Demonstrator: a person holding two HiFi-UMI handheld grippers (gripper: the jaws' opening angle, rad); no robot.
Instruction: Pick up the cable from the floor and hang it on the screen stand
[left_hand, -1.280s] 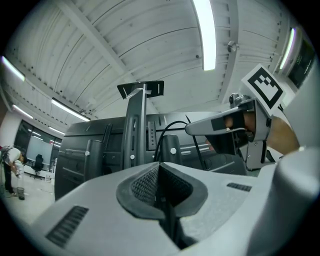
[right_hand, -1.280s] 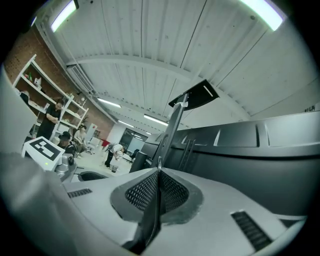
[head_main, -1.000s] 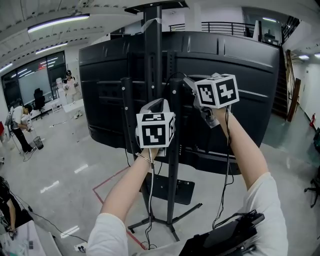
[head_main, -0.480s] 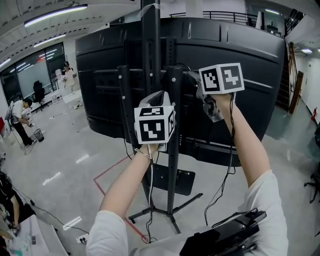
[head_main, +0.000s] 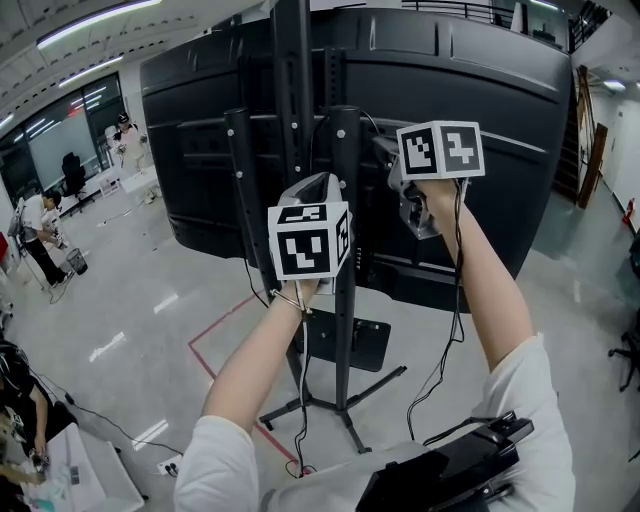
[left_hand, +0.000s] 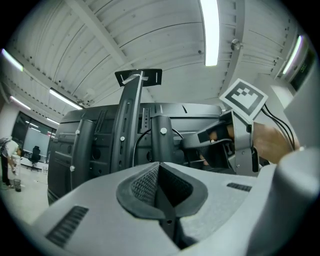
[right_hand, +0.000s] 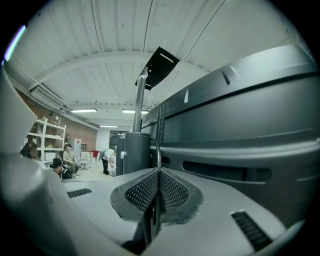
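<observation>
A thin black cable (head_main: 345, 113) arches over the top of the right post of the black screen stand (head_main: 345, 260), behind the big black screen (head_main: 480, 90). My right gripper (head_main: 381, 146) is beside that post at its top, shut on the cable (right_hand: 158, 150), which rises from the jaw tips towards the post (right_hand: 135, 150). My left gripper (head_main: 320, 184) is lower, in front of the posts, with its jaws shut. In the left gripper view (left_hand: 159, 165) the cable (left_hand: 137, 145) curves down behind the left jaw, and I see none of it between the pads.
The stand's black legs and base plate (head_main: 335, 345) spread over the glossy floor, with a red tape line (head_main: 222, 322) beside them. A power strip (head_main: 166, 465) lies on the floor at lower left. People (head_main: 38, 235) are at the far left. A wire (head_main: 455, 290) hangs from the right gripper.
Both grippers have stayed at the stand's posts, each drifting slightly upward in the view. The cable still arches over the right post. The jaws remain as before.
</observation>
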